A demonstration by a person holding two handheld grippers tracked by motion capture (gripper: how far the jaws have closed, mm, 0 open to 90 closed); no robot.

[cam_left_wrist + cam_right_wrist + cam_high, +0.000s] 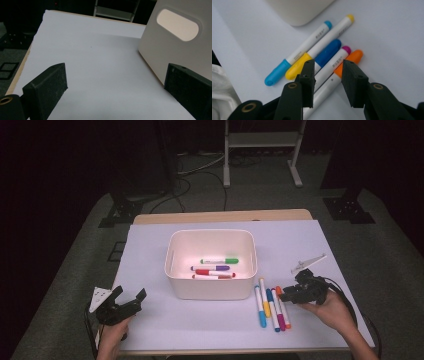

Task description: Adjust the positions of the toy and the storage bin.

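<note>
Beside the bin, right: five markers lie side by side on the counter (150, 330), just right of the white bin (211, 290) — light blue marker (297, 57), yellow marker (322, 46), dark blue marker (328, 52), magenta marker (334, 63), orange marker (348, 62).
Right tongs (327, 82): partly spread, nothing pinched; in the right gripper view the jaws stand over the magenta and orange markers, on the side away from the bin.
Left tongs (112, 85): spread wide and holding nothing, by the bin's left wall near its handle slot.
Inside the bin: a green marker (220, 261), a purple marker (211, 268) and two red ones lie on its floor.
Risk, double pick: the markers touch one another, so a narrow gap could close on two barrels at once.
Risk, roll: a jaw landing on a round barrel could push the row toward the bin or scatter it.
Risk, slip: a grip near one end could let the marker tilt and drop before reaching the bin.
View difference, right gripper: shows which barrels sit between the jaws.
View difference, high: shows the bin's contents and both hands, which the gripper views lack.
</note>
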